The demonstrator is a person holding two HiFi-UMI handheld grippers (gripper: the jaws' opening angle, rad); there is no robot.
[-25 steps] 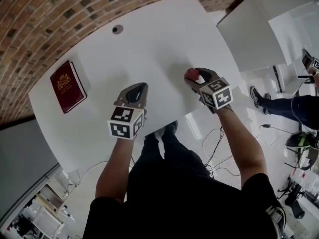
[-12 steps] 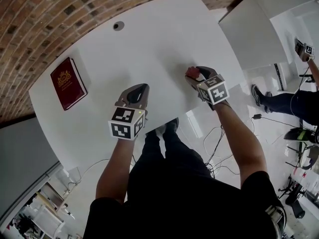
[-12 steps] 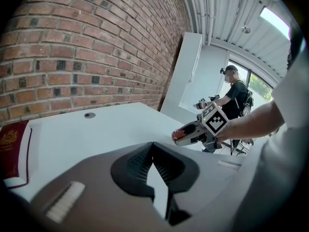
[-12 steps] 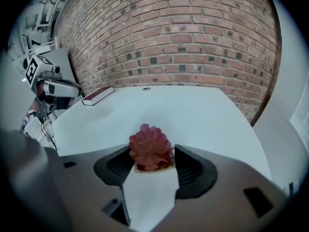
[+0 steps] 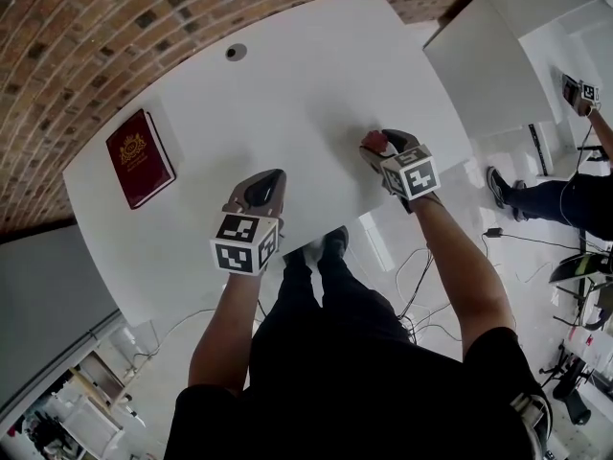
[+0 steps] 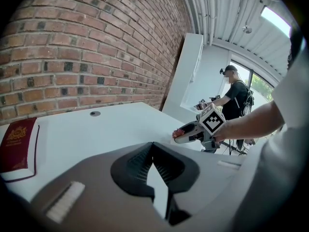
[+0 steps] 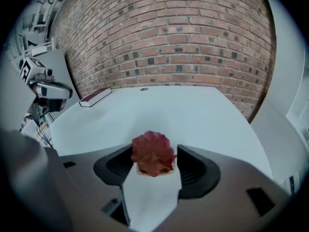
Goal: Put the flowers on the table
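Red flower (image 7: 152, 151) clamped in right gripper (image 5: 379, 148) — near table (image 5: 287, 75) edge, open top beyond.

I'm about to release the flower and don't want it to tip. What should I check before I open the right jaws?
1. Red flower gripped between the right gripper's jaws: ok.
2. Flower over the white table, inside its edge: ok.
3. Flower's base resting on the table: cannot tell.
4. Bare tabletop around the flower: ok.
5. Left gripper shut, empty and apart from the flower: ok.
6. Red book far from the flower, at the table's left side: ok.
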